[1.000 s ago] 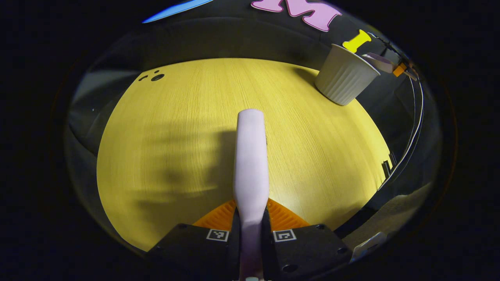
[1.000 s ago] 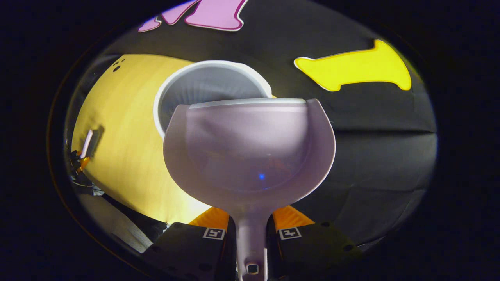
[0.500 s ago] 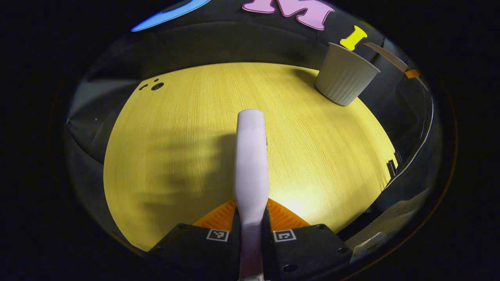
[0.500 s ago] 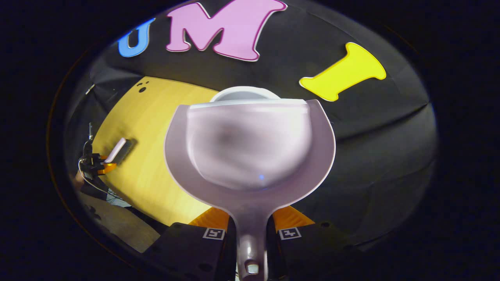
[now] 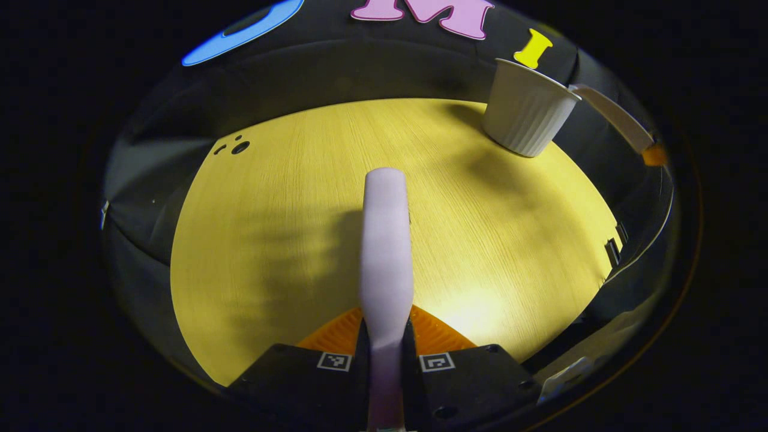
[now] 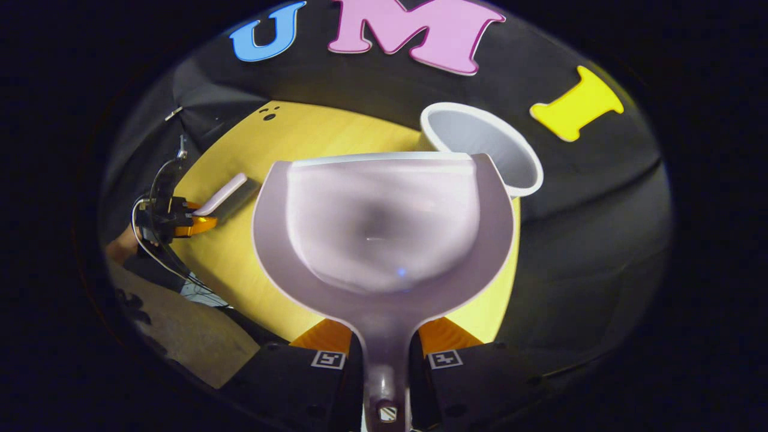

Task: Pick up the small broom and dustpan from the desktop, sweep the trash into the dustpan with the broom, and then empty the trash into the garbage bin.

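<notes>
In the right gripper view, the pale lilac plastic dustpan (image 6: 384,234) is drawing back and away from the white ribbed garbage bin (image 6: 486,144); one second ago its front edge was overlapping the bin's mouth, and now the bin is emerging past the pan's upper right. More of the yellow wood-grain desktop (image 6: 240,252) is coming into sight. In the left gripper view, the dustpan's edge (image 5: 612,117) is descending beside the bin (image 5: 525,111), and a shadow is spreading below the bin.

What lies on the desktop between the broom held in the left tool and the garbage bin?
Nothing: in the left gripper view the desktop between the broom and the garbage bin is bare, only shadowed.
</notes>
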The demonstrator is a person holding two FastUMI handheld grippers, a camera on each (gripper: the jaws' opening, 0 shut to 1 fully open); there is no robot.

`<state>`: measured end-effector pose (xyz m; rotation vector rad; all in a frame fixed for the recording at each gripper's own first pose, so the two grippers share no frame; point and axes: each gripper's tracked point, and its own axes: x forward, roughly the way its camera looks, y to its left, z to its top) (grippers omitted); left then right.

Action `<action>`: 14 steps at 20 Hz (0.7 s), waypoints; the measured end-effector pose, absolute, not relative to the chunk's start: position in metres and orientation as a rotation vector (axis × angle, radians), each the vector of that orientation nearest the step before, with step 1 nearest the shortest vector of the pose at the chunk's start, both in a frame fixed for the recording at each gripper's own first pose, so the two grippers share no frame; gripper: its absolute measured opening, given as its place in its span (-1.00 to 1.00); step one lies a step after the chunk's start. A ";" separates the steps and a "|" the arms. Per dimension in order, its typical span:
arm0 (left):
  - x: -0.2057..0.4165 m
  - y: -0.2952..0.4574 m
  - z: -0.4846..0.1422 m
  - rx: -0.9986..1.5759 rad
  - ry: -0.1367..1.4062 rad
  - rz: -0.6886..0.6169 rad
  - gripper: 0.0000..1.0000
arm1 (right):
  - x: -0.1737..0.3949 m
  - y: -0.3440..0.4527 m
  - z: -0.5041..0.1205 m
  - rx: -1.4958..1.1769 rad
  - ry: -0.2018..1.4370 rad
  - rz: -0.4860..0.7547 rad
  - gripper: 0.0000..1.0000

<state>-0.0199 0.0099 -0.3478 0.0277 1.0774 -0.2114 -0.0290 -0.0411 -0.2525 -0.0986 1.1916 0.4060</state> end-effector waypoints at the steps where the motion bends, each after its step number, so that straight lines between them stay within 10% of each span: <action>1: -0.020 0.010 -0.349 0.032 1.077 -0.206 -0.46 | -0.040 -0.028 -0.268 -0.077 1.214 0.416 -0.30; 14: -0.003 -0.002 -0.378 0.133 1.062 -0.238 -0.46 | -0.078 0.054 -0.419 -0.002 1.339 0.359 -0.30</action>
